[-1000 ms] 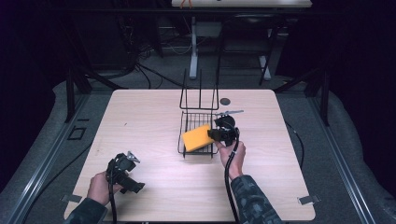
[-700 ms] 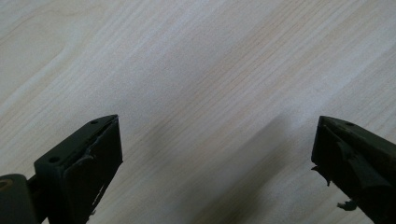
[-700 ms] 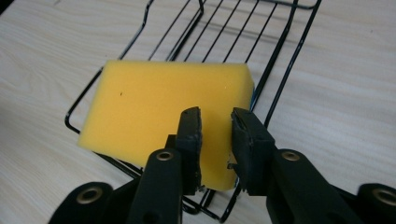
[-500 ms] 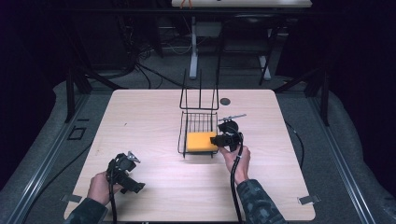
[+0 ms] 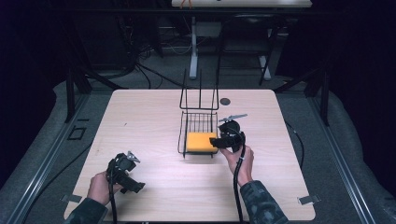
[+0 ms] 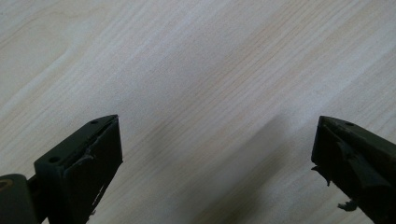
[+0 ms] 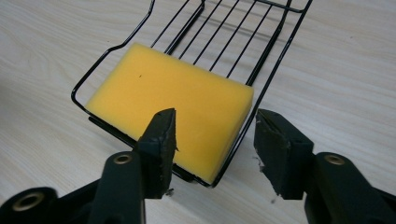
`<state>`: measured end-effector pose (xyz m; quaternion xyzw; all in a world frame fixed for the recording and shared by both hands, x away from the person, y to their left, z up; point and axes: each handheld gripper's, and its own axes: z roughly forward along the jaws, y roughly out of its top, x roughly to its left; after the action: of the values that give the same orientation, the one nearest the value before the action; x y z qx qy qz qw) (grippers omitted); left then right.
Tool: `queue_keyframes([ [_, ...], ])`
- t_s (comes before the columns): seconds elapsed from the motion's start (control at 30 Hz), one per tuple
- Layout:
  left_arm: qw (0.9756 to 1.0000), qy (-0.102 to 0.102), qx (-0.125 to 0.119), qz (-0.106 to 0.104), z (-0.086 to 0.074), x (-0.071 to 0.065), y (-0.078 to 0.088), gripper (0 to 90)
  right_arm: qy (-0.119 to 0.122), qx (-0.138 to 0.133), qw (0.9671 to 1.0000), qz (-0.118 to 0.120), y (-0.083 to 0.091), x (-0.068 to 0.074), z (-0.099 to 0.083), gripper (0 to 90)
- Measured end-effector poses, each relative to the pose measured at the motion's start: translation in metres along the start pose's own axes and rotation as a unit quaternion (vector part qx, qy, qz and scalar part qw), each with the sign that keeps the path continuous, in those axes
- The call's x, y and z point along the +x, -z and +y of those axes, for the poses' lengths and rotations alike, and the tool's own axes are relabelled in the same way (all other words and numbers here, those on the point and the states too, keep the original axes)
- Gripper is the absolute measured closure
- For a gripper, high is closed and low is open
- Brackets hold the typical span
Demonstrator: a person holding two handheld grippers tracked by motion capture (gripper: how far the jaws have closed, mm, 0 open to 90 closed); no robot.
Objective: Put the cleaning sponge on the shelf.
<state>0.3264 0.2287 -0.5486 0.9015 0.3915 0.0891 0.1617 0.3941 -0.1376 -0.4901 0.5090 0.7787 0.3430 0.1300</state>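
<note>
Sponge: the yellow block-shaped foam sponge (image 7: 173, 112) lies flat in the front part of the black wire rack (image 5: 198, 122), in the middle of the pale wooden table (image 5: 154, 116).
Right claw: the right claw (image 7: 212, 140) is spread open, with nothing in it. One jaw is over the sponge's near corner and the other is just outside the rack's wire edge.
Left claw: the left claw (image 6: 215, 158) is spread wide over bare table, well away from the rack. It holds nothing.
How the sponge feels: it looks soft, light and squishy. It should not break or slip, but a hard squeeze would squash it.
Where to hold it: across its short sides or at the near corner, where it sticks up above the low front wire.
Edges: thin wires run close along the sponge's sides and front. A jaw could catch on them, and the light rack might slide or lift.
Open room: the way straight up looks clear. The tall wire back stands behind. There is lots of bare table to the left, right and front.
</note>
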Motion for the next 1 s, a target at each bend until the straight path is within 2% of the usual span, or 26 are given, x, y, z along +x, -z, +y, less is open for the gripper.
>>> queue_keyframes([
  [0.27,1.0000,-0.002,-0.002,0.001,0.000,0.000,0.000,1.7,0.026,-0.019,0.9995,-0.004,0.026,-0.003,-0.001,31.7],
  [0.57,1.0000,-0.003,-0.001,0.001,0.001,-0.001,0.000,1.7,0.039,-0.042,0.9983,-0.012,0.062,-0.009,-0.010,16.7],
  [0.83,1.0000,-0.003,-0.001,0.002,0.001,-0.001,0.000,1.6,0.049,-0.052,0.9971,-0.027,0.088,-0.017,-0.024,13.2],
  [1.0,1.0000,-0.001,-0.002,0.001,0.002,-0.001,0.000,1.6,0.043,-0.050,0.9970,-0.039,0.101,-0.026,-0.039,9.5],
])
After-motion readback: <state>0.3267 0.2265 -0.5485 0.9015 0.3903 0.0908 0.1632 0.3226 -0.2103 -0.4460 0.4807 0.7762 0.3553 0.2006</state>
